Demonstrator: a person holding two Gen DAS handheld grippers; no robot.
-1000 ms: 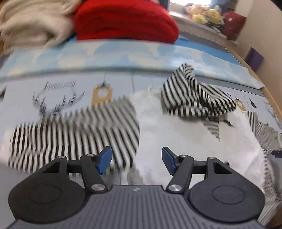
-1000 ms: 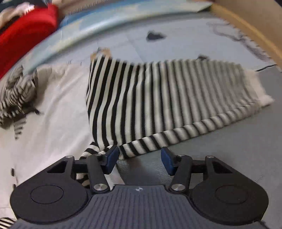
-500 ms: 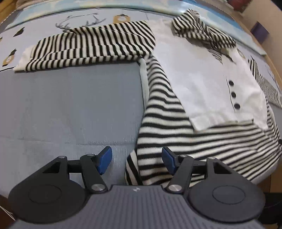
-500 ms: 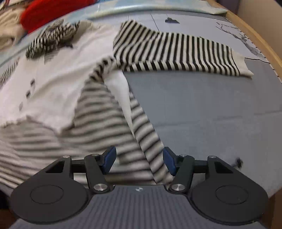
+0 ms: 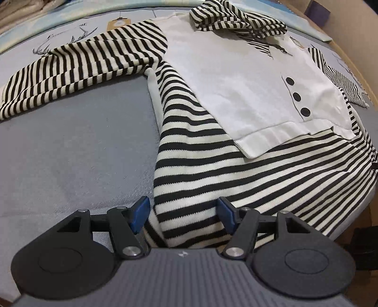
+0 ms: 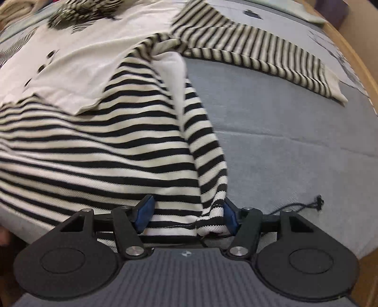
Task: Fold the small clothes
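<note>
A small black-and-white striped top [image 5: 212, 170] with a white front panel [image 5: 236, 78] and three black buttons lies spread flat on a grey-blue mat [image 5: 70, 153]. Its left sleeve [image 5: 78, 68] stretches out sideways; the striped hood [image 5: 236, 19] is bunched at the far end. My left gripper [image 5: 183, 213] is open, its jaws on either side of the top's near left hem corner. In the right wrist view the same top [image 6: 106, 153] fills the left half, its right sleeve [image 6: 259, 56] stretched out. My right gripper [image 6: 187, 213] is open around the near right hem corner.
The mat's wooden edge [image 6: 359, 61] runs along the right. A thin black cord [image 6: 304, 205] lies on the mat beside my right gripper. A light blue printed sheet [image 5: 59, 21] lies beyond the top, with a beige cloth pile [image 5: 23, 9] at the far left.
Both grippers have pulled back from the sleeves to the near hem of the top and come in low over its two bottom corners. Both stay open.
</note>
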